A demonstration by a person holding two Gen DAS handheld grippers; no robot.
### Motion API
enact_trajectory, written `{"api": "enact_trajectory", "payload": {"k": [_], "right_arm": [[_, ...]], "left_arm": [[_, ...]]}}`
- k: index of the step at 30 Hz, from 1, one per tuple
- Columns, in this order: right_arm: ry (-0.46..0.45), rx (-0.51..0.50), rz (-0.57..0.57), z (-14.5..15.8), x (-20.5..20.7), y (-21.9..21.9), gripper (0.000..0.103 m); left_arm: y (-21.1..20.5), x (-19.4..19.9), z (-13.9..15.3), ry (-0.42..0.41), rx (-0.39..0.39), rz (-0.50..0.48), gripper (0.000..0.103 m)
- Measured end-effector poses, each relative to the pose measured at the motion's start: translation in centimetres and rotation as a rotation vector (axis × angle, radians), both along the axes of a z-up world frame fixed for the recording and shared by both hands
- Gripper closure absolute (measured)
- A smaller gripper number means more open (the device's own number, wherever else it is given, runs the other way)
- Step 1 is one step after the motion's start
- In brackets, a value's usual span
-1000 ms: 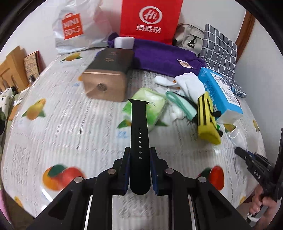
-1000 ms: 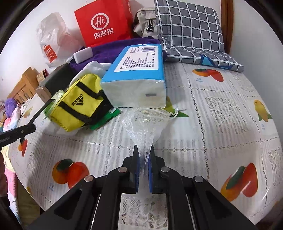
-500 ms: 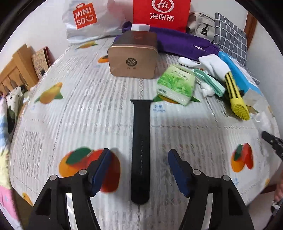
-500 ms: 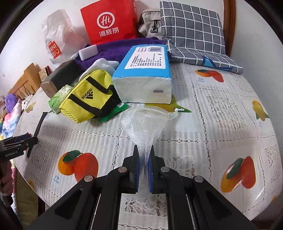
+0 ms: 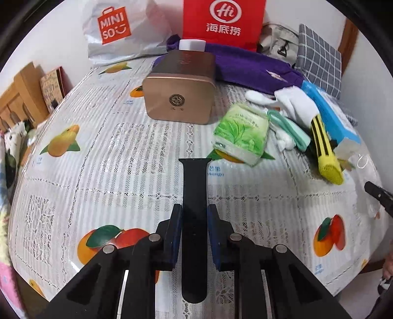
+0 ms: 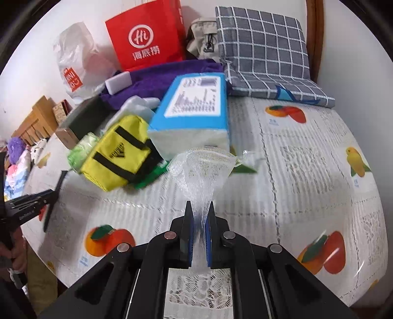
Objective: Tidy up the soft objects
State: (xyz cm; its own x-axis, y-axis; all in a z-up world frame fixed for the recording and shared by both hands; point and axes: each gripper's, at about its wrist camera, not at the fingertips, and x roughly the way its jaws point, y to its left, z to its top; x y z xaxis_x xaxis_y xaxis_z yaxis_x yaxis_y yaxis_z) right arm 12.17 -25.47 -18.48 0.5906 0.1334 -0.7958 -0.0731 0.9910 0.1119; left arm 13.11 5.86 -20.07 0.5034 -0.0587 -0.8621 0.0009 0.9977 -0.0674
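A black watch strap [image 5: 194, 211] lies lengthwise on the fruit-print tablecloth [image 5: 110, 157]. My left gripper [image 5: 194, 216] is closed around its middle, pads touching both edges. My right gripper [image 6: 199, 213] is shut on a white mesh net bag [image 6: 203, 166] that fans out ahead of the fingers. The left gripper and strap also show at the left edge of the right wrist view [image 6: 49, 196]. Past the net bag lie a yellow pouch [image 6: 120, 154] and a blue tissue pack [image 6: 194, 112].
A gold box [image 5: 179, 95], green tissue packet [image 5: 242, 132], white socks [image 5: 297, 105], purple cloth [image 5: 255, 68], red bag [image 5: 223, 22], Miniso bag [image 5: 118, 29] and grey checked cushion [image 6: 265, 54] crowd the far side. The table edge is near both grippers.
Half a second ago my left gripper was open around the strap lying on the table; now it has shut on it again. The right gripper still holds the net bag.
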Motion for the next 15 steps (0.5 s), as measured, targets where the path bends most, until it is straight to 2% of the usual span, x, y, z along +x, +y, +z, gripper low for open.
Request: {"api": "enact_trajectory", "payload": {"k": [7,15], "right_arm": [[-0.029,0.003,0.020,1.4,0.1,0.5,0.095],[-0.060,0.025,0.054,3.6,0.4,1.1,0.095]], "left_arm": [[0.7,-0.1,1.9,-0.022,-0.008,0.023,0.083],[1.3,0.6,5.8,-0.095,-0.005,0.033,0.083]]}}
